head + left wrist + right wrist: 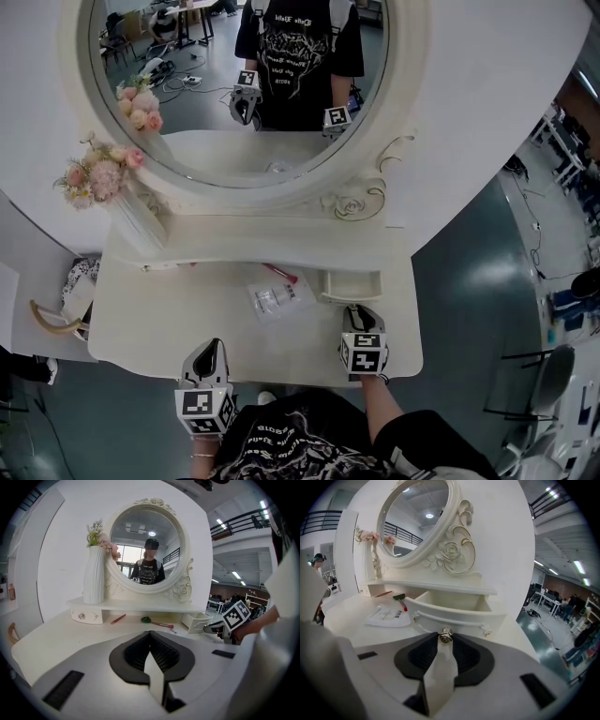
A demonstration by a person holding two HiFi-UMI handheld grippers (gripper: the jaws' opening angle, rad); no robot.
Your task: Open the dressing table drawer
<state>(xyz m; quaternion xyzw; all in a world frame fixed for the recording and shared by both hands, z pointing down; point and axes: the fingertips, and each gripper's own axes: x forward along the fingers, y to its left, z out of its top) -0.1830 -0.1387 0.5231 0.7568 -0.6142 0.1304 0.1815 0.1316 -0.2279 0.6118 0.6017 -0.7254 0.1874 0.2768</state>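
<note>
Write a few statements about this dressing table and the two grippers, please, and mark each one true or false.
1. The right drawer stands pulled out. True.
2. The left gripper holds the vase. False: its jaws are together on nothing, and the vase stands on the shelf.
3. The right gripper has its jaws on the drawer knob. True.
4. The left drawer is pulled out too. False: it sits shut under the shelf.

The cream right-hand drawer (459, 615) stands pulled out, apparently partway.
</note>
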